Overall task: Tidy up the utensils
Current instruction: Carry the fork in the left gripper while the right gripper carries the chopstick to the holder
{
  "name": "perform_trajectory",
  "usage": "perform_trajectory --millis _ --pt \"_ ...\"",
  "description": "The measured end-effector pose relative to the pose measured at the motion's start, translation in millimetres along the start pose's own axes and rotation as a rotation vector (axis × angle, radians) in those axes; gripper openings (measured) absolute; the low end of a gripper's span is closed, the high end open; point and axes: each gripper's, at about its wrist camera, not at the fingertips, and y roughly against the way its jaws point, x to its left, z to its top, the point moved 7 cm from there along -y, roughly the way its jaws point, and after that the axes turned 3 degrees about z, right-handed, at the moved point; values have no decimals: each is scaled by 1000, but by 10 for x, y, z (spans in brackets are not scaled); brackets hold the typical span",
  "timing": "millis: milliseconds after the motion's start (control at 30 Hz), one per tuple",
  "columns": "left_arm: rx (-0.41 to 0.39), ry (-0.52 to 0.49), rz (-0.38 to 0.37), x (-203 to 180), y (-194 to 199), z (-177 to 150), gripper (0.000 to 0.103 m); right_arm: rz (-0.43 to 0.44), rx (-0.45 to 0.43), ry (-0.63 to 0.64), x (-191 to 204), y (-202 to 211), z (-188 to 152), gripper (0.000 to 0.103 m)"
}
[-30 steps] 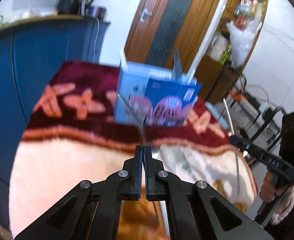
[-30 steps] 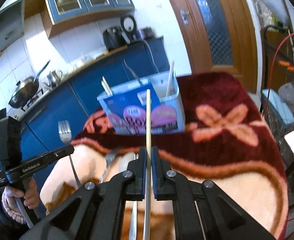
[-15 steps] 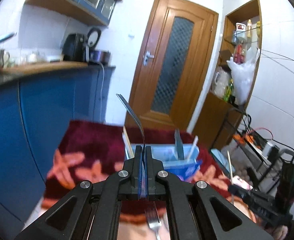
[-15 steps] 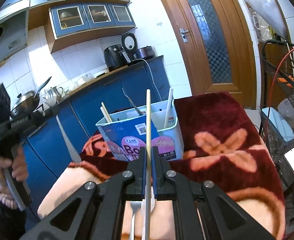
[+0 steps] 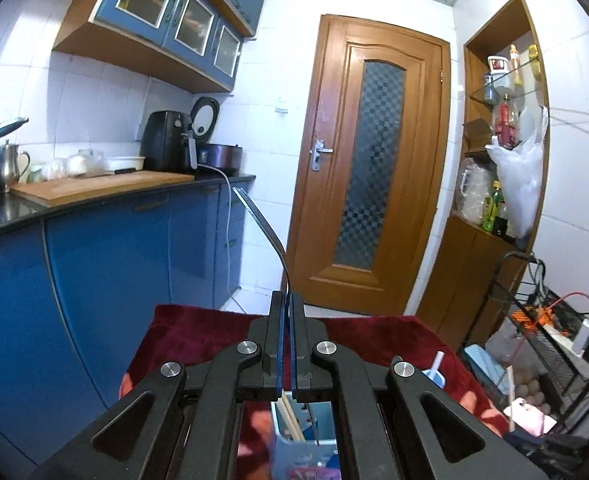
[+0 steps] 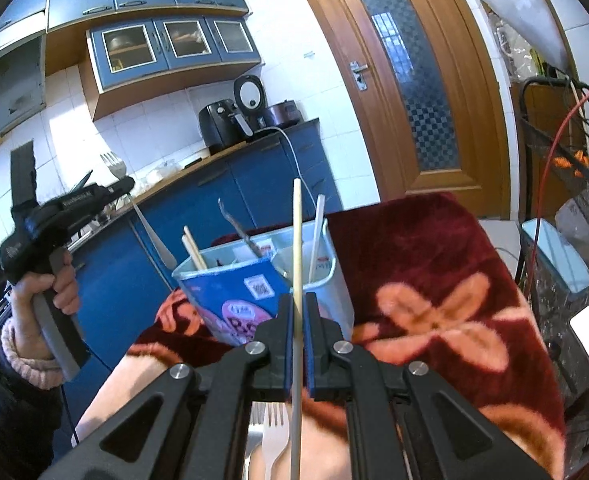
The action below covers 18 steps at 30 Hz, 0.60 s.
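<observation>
Raised left gripper (image 5: 286, 300) holds one fork (image 5: 260, 216).

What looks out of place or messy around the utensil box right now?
Nothing is spilled or broken. One white fork lies loose on the blanket, outside the utensil box, just below the right tongs, which are shut on a chopstick. In the box, a metal utensil leans askew.
</observation>
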Motion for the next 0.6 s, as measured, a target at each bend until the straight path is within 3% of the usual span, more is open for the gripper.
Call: perform_trajectory --millis 300,600 --pt "21 -54 47 -36 -249 -217 2 -35 -111 50 2 -87 435 6" --pt "91 -35 19 -24 -411 -528 2 -26 -218 56 7 -449 812 7"
